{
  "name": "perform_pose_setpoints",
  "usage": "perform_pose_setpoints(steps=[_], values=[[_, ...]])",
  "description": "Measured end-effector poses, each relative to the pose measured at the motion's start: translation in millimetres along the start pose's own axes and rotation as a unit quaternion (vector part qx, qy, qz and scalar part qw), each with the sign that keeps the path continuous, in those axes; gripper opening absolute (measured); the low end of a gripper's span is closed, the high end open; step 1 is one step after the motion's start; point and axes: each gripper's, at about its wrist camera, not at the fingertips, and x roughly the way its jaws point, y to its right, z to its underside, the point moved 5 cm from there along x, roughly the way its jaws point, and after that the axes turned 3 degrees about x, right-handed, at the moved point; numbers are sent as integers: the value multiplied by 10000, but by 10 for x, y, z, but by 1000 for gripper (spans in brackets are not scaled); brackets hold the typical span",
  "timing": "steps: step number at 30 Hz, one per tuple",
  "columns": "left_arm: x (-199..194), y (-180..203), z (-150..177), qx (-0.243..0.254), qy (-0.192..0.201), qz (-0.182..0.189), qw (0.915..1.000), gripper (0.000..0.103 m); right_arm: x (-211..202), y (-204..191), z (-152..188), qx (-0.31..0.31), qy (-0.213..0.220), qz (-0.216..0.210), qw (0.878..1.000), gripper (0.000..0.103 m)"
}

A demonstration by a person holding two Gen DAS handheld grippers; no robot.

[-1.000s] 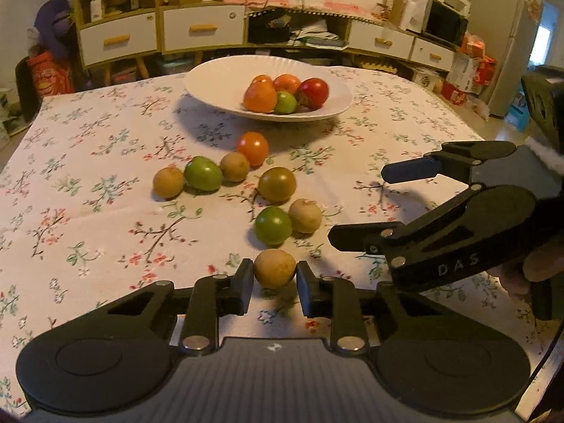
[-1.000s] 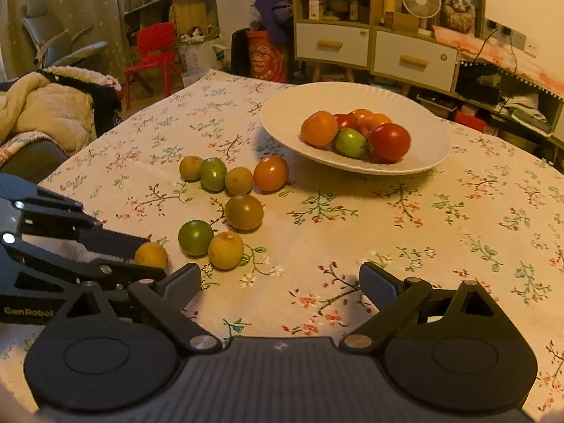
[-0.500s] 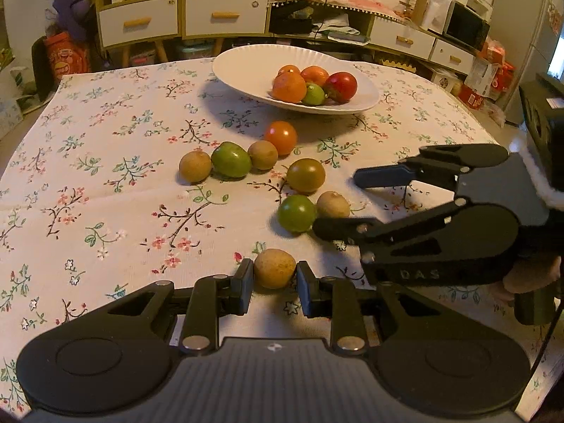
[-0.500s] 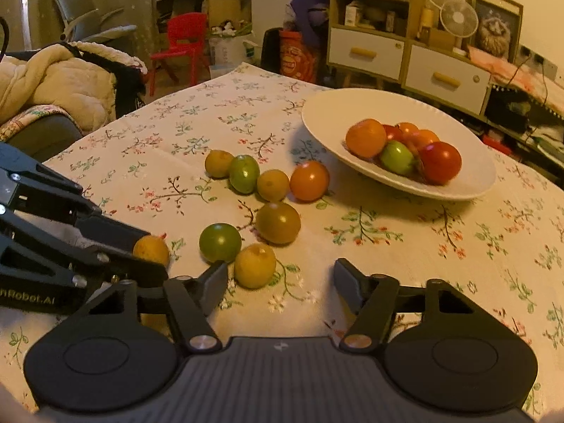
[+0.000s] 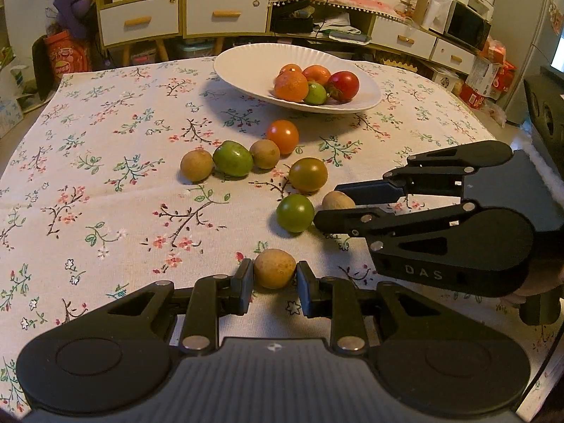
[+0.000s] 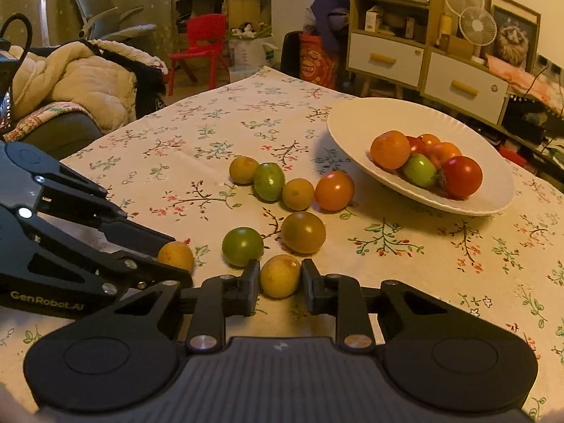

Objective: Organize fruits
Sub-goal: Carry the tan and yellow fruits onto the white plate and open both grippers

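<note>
Fruits lie scattered on a desk (image 5: 88, 162) under a floral tablecloth as two hand-held grippers each clamp one. Nearest the left wrist camera, the left gripper (image 5: 275, 276) is closed on a tan round fruit (image 5: 274, 268), its pads pressing both sides. Just beyond, the right gripper (image 6: 281, 276) has clamped a yellowish round fruit (image 6: 280, 275) that sits beside a green tomato (image 6: 242, 245). An olive-brown tomato (image 6: 303, 232) rests close behind them. Farther back, a curved row of four holds a tan fruit (image 5: 196, 165), a green fruit (image 5: 232, 158), another tan fruit (image 5: 264, 153) and an orange tomato (image 5: 282, 136). Beyond, a white plate (image 5: 246, 67) carries orange, green and red fruit piled to one side.
</note>
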Motion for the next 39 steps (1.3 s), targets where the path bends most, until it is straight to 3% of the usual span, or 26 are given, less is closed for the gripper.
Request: perform_pose_setpoints(steps=[16, 39], values=[[-28, 40, -263, -59, 259, 50, 9996, 18, -181, 159, -93, 306, 150, 128, 9993, 22], [282, 107, -1165, -123, 854, -78, 9962, 18, -173, 906, -535, 1001, 628, 685, 9906, 23]])
